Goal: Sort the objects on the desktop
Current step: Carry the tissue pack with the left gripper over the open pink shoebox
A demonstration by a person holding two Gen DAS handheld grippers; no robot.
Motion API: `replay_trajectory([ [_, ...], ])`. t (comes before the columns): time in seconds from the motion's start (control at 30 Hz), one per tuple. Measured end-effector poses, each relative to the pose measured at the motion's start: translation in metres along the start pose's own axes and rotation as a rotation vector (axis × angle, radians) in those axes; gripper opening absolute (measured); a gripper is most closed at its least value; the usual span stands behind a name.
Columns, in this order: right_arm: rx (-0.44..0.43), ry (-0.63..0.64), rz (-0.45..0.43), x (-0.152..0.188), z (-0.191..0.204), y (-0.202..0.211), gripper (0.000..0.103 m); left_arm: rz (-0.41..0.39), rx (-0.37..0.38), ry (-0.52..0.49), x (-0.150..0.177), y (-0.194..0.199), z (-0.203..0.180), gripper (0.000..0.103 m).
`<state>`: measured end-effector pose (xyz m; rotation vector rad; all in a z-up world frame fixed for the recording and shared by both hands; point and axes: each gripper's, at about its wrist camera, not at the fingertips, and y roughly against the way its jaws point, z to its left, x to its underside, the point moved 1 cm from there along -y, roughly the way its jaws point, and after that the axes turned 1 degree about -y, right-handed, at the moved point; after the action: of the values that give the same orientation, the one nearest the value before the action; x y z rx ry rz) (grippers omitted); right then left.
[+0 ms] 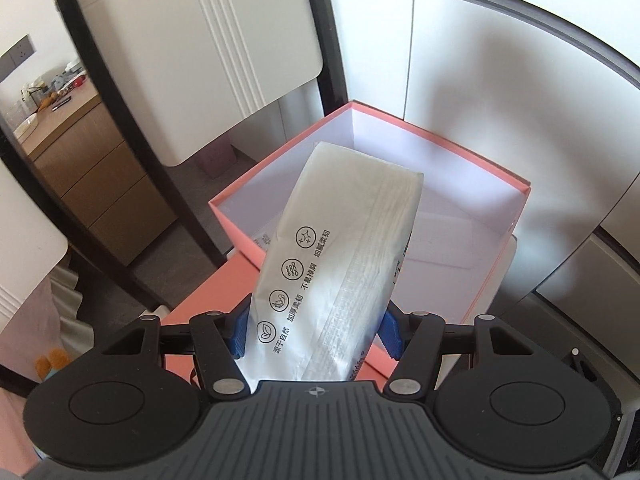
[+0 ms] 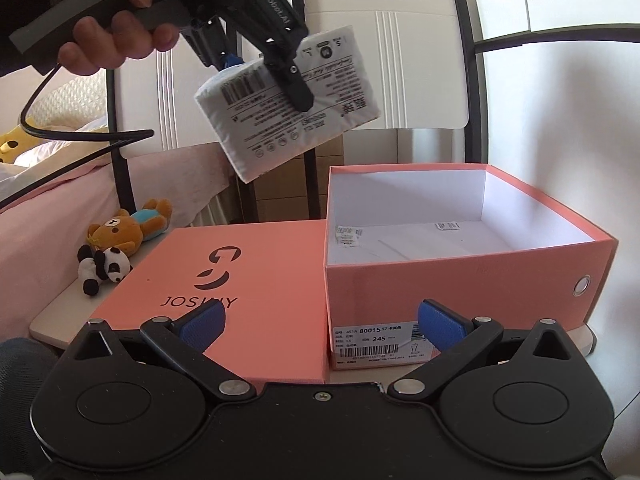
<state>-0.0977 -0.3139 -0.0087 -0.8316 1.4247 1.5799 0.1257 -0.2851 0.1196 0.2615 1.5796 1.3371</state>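
Note:
My left gripper (image 1: 314, 330) is shut on a white tissue pack (image 1: 340, 264) and holds it in the air above the open pink shoe box (image 1: 496, 176). In the right wrist view the tissue pack (image 2: 288, 108) hangs tilted, up and to the left of the box (image 2: 460, 276), with the left gripper (image 2: 280, 64) clamped on it. The box holds only small paper packets (image 2: 347, 237). My right gripper (image 2: 322, 326) is open and empty, low in front of the box and its lid (image 2: 248, 280).
The pink lid lies flat left of the box on a small white table (image 2: 56, 312). A bear plush (image 2: 124, 232) and a panda plush (image 2: 102, 268) lie at the table's left end. A white chair (image 2: 400, 60) stands behind, a pink bed (image 2: 52, 208) to the left.

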Motion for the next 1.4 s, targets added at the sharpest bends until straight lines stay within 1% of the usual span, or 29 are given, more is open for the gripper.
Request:
replay_trajectory([
  [0.23, 0.009, -0.055, -0.012, 0.0, -0.017, 0.004, 0.103, -0.012, 0.032, -0.043, -0.036, -0.026, -0.03, 0.065],
  [0.37, 0.006, -0.08, 0.007, 0.0, -0.024, 0.001, 0.103, -0.013, 0.045, -0.049, -0.049, -0.045, -0.041, 0.065],
  [0.43, 0.01, -0.073, 0.009, 0.001, -0.025, 0.002, 0.103, -0.012, 0.045, -0.06, -0.054, -0.056, -0.046, 0.065],
  [0.53, 0.014, -0.062, 0.012, 0.002, -0.025, 0.004, 0.103, -0.008, 0.057, -0.048, -0.058, -0.072, -0.048, 0.065],
  [0.63, 0.018, -0.063, 0.013, 0.003, -0.027, 0.006, 0.103, 0.0, 0.067, -0.059, -0.058, -0.093, -0.051, 0.065],
  [0.83, 0.028, -0.048, 0.015, 0.005, -0.026, 0.007, 0.103, 0.048, 0.09, -0.062, -0.055, -0.127, -0.057, 0.065],
  [0.97, 0.019, -0.052, 0.025, 0.003, -0.027, 0.004, 0.103, 0.079, 0.108, -0.073, -0.05, -0.145, -0.061, 0.065],
  [1.07, 0.016, -0.062, 0.038, 0.003, -0.03, 0.001, 0.103, 0.115, 0.111, -0.054, -0.046, -0.157, -0.058, 0.065],
  [1.17, 0.002, -0.072, 0.041, 0.003, -0.034, 0.001, 0.103, 0.148, 0.128, -0.059, -0.042, -0.165, -0.057, 0.066],
  [1.4, -0.003, -0.077, 0.048, 0.002, -0.035, 0.001, 0.103, 0.19, 0.117, -0.052, -0.034, -0.179, -0.054, 0.067],
])
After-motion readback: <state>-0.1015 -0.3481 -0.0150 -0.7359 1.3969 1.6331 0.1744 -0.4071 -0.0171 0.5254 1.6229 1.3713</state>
